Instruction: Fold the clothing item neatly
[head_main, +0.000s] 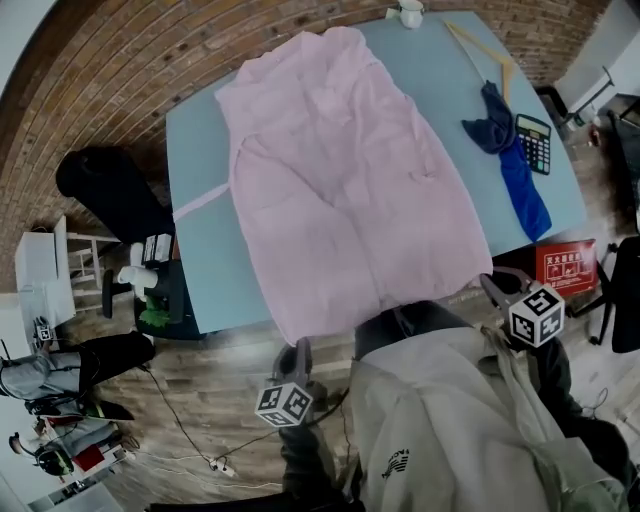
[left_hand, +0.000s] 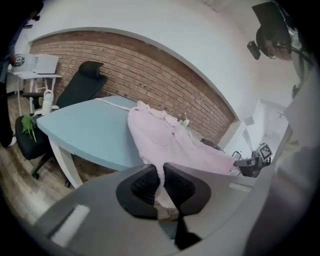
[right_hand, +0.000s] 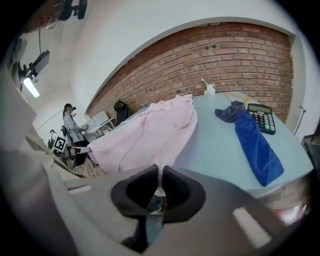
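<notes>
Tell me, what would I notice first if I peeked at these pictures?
A big pink garment is spread across the light-blue table, with its near edge hanging off toward the person. The left gripper and right gripper each pinch that near edge. On the table's right side lie a blue cloth and a calculator.

The person wore a pale grey jacket (head_main: 450, 420) with a small dark logo (head_main: 395, 462); the left gripper (left_hand: 162, 172) and right gripper (right_hand: 159, 176) were grey, with black-and-white marker cubes (head_main: 285, 403).
</notes>
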